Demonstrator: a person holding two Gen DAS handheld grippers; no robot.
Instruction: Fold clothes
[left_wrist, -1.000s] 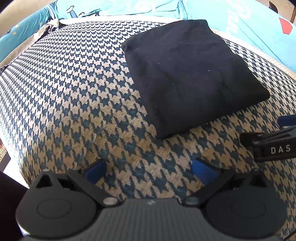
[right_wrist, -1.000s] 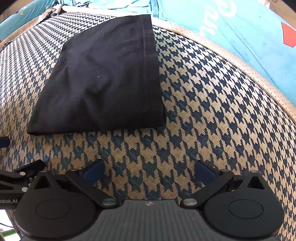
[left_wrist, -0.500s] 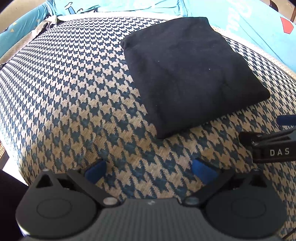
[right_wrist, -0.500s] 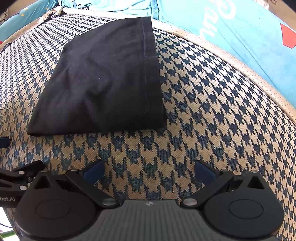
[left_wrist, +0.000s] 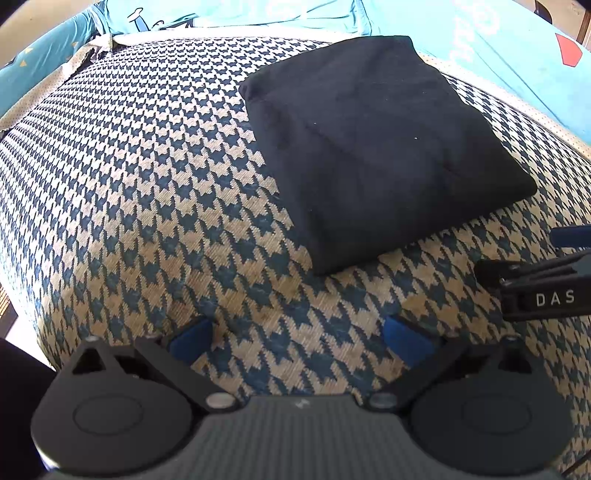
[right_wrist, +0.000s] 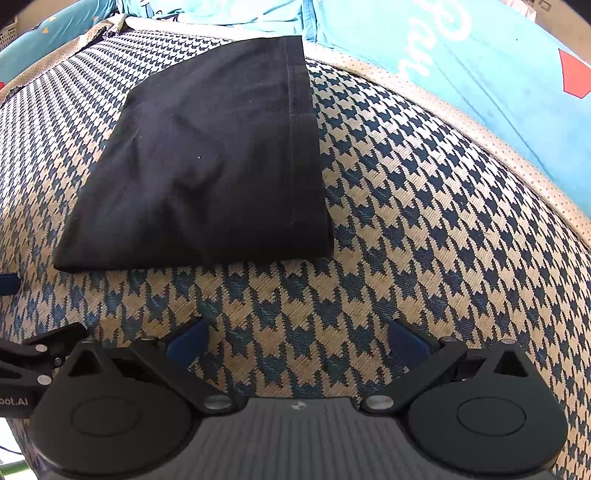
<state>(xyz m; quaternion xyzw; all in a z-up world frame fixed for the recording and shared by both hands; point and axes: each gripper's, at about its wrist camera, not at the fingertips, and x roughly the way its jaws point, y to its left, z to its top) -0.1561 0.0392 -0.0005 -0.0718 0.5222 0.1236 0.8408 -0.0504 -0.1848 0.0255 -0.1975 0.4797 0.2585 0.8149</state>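
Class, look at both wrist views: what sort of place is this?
Probably a bedroom, or another soft-furnished room at home: a folded black garment lies on a houndstooth padded surface, with turquoise printed bedding behind it.

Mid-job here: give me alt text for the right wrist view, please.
A folded black garment lies flat on a houndstooth cushion, ahead and left of the open, empty right gripper. Turquoise printed fabric lies behind, and part of the left gripper shows at the left edge.
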